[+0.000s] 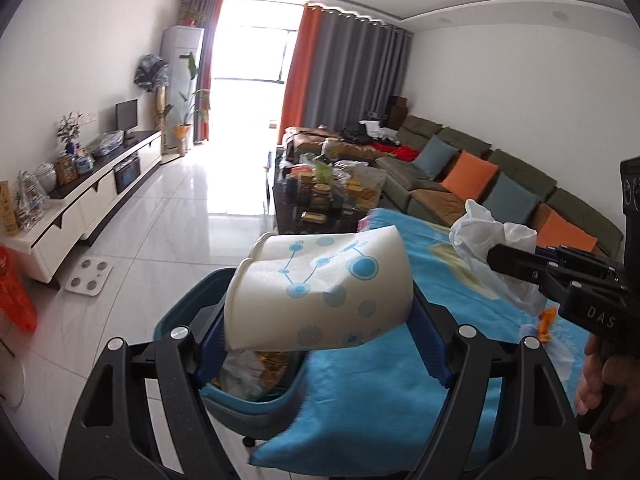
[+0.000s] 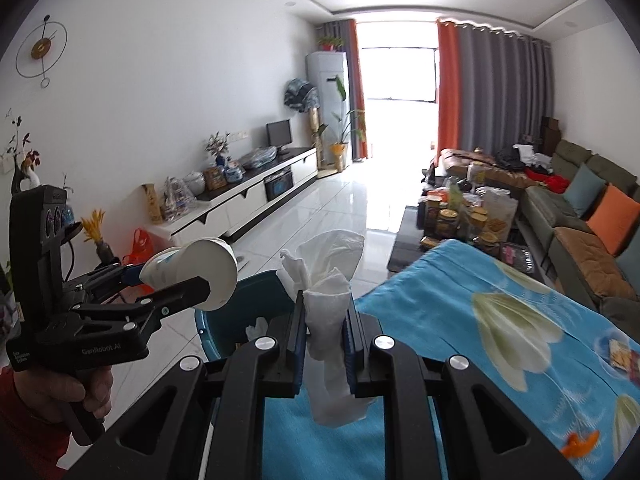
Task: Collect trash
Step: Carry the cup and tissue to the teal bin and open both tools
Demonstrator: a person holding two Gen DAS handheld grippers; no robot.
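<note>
My left gripper (image 1: 320, 312) pinches the crushed paper cup (image 1: 320, 288) over the bin (image 1: 180, 312) at six o'clock, ready to drop, while my right gripper (image 2: 324, 344) squeezes the tissue (image 2: 326, 280).

The paper cup (image 1: 320, 292) hides most of the bin (image 1: 256, 396).
</note>
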